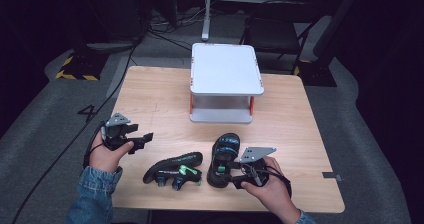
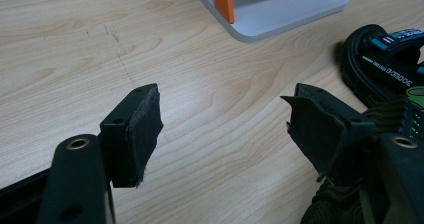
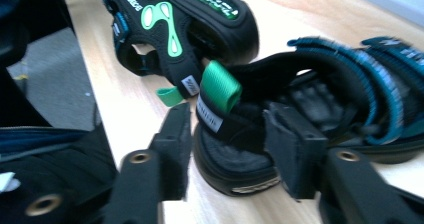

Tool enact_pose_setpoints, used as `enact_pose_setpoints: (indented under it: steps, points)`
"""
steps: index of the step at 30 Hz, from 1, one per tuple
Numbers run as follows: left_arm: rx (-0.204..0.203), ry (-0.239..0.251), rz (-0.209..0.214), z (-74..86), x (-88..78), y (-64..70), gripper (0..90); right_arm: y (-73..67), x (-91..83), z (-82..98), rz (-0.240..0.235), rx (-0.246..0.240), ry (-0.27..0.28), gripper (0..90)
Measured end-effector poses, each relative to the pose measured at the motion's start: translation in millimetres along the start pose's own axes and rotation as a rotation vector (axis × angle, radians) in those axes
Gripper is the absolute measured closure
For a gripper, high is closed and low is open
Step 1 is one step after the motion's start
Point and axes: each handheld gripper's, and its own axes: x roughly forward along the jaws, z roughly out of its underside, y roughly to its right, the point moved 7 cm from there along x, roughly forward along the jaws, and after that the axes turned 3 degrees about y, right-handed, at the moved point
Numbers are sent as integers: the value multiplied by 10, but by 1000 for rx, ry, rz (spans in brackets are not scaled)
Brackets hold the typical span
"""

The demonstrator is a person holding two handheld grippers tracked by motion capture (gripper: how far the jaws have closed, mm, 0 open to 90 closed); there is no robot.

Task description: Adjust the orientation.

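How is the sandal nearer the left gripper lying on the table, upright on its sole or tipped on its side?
Tipped on its side: in the high view the left sandal shows its sole edge and green-marked straps sideways, while the right sandal sits sole-down.

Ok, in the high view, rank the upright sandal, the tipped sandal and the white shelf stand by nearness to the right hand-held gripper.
1. Upright sandal: right at the right hand-held gripper, its heel between the jaws.
2. Tipped sandal: on its side, to the gripper's left.
3. White shelf stand: at the table's far edge.
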Motion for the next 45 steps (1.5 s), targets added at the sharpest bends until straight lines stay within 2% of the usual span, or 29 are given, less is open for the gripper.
enact_pose_setpoints:
  steps: [5,8,14,24,27,31,34,39,41,43,45]
  points:
    - [-6,-4,-4,7,-7,-22,291,1,-82,-104,13,-29,46,431]
    - [-8,-1,-9,14,-11,-27,291,20,-113,-194,44,-84,91,383]
    - [-13,2,-20,25,-46,-40,291,2,-70,-256,42,-110,108,377]
    - [-35,11,-64,87,-161,-115,291,-134,125,-400,5,-159,99,377]
    - [-37,10,-75,128,-201,-141,291,-197,224,-441,-18,-173,84,379]
    - [-48,12,-81,172,-250,-171,292,-294,402,-464,-52,-201,16,401]
    - [-53,17,-87,185,-276,-202,292,-373,522,-491,-77,-228,-10,415]
    - [-51,13,-76,192,-268,-186,292,-512,730,-508,-108,-279,-64,396]
    - [-51,12,-74,194,-261,-184,292,-518,824,-474,-97,-291,-108,307]
    - [-53,14,-73,192,-258,-189,292,-499,902,-440,-78,-314,-140,301]
    - [-56,13,-73,192,-256,-197,292,-498,948,-431,-69,-340,-149,301]
